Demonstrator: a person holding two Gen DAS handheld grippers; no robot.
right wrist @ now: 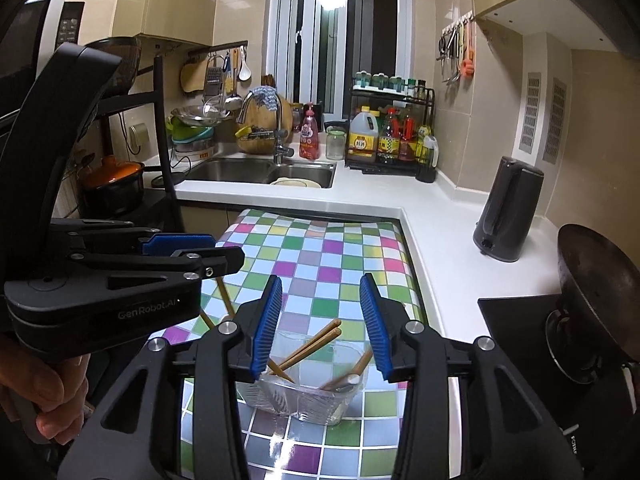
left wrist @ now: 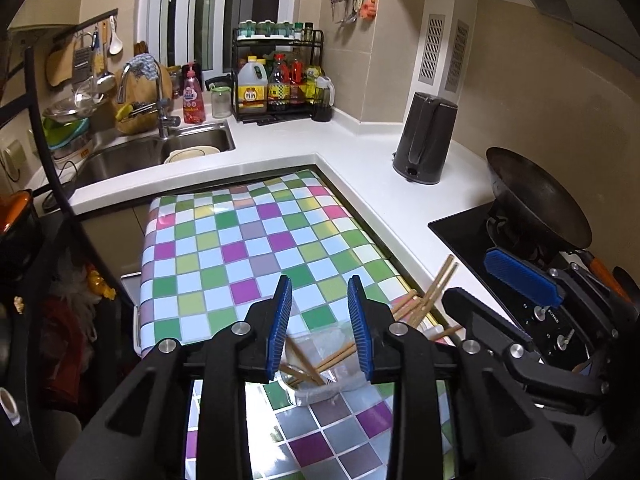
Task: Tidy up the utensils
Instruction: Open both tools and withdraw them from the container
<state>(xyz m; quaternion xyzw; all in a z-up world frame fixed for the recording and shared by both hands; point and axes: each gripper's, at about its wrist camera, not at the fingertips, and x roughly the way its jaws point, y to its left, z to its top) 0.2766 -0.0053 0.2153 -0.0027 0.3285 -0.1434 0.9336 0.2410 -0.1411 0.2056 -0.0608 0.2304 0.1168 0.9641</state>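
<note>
A clear plastic holder stands on the checkered tablecloth, with several wooden chopsticks leaning in it. It also shows in the left wrist view, low between my fingers. More chopsticks lie at the table's right edge. My left gripper is open and empty above the holder. My right gripper is open and empty, its jaws either side of the holder, just above it. The left gripper shows in the right wrist view at the left, a chopstick below it.
A white counter wraps around the table. A grey kettle stands on it. A black wok sits on the stove at the right. The sink and a bottle rack are at the back.
</note>
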